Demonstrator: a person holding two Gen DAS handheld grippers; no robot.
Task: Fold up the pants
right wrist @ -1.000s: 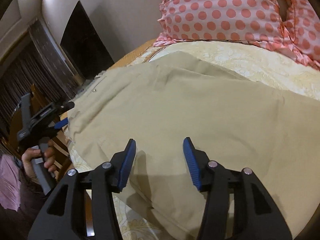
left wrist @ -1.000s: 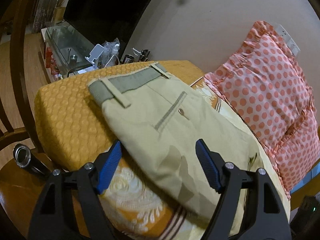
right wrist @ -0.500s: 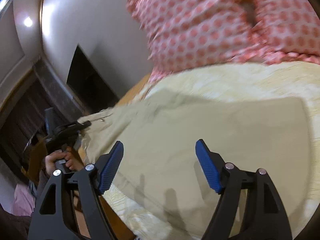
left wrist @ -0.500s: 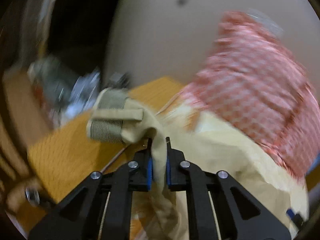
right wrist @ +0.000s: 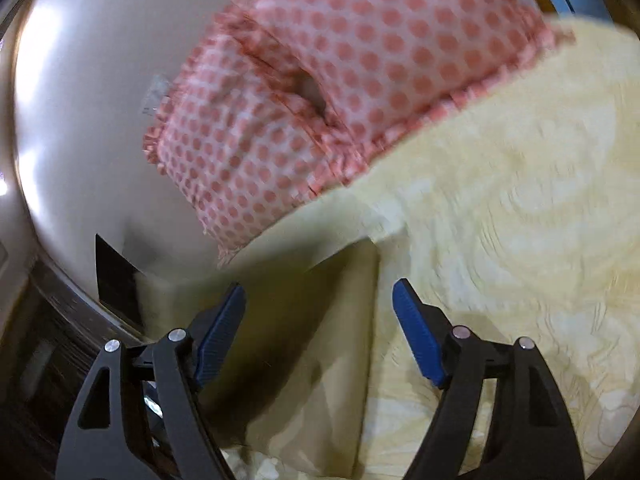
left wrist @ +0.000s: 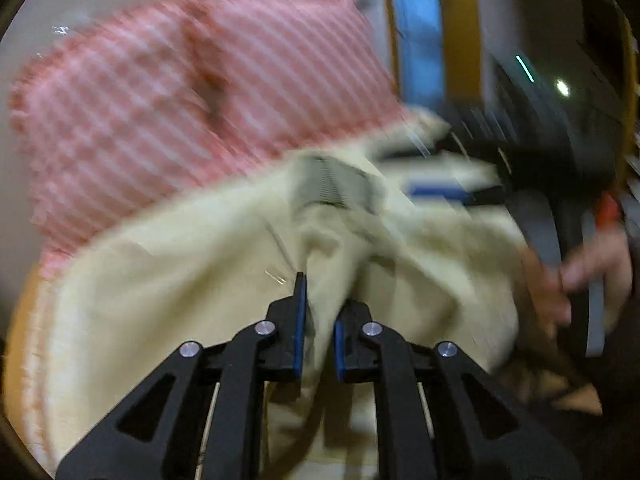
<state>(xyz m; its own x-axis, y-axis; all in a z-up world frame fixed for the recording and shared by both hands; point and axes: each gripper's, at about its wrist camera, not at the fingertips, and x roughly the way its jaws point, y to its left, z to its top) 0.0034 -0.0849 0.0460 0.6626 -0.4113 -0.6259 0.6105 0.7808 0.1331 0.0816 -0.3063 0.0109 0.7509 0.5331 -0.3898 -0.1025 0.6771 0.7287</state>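
The khaki pants (left wrist: pixel 192 280) lie on the bed. My left gripper (left wrist: pixel 318 308) is shut on a bunched fold of them near the waistband (left wrist: pixel 332 188), which is lifted; the view is motion-blurred. In the right wrist view the pants (right wrist: pixel 320 340) lie flat under my right gripper (right wrist: pixel 320 296), which is open and empty just above the cloth's edge. My right gripper's blue pads (left wrist: pixel 436 194) show at the right of the left wrist view, with the hand (left wrist: pixel 580 280) that holds it.
A pink polka-dot pillow (right wrist: pixel 340 80) leans on the wall behind the pants and also shows in the left wrist view (left wrist: pixel 180 92). The cream patterned bedspread (right wrist: pixel 520 220) spreads to the right. A dark panel (right wrist: pixel 114 276) stands at the left.
My left gripper shut on the waistband end and swung it to the right across the bed toward my right gripper. My right gripper stayed open and shifted toward the pants' right edge.
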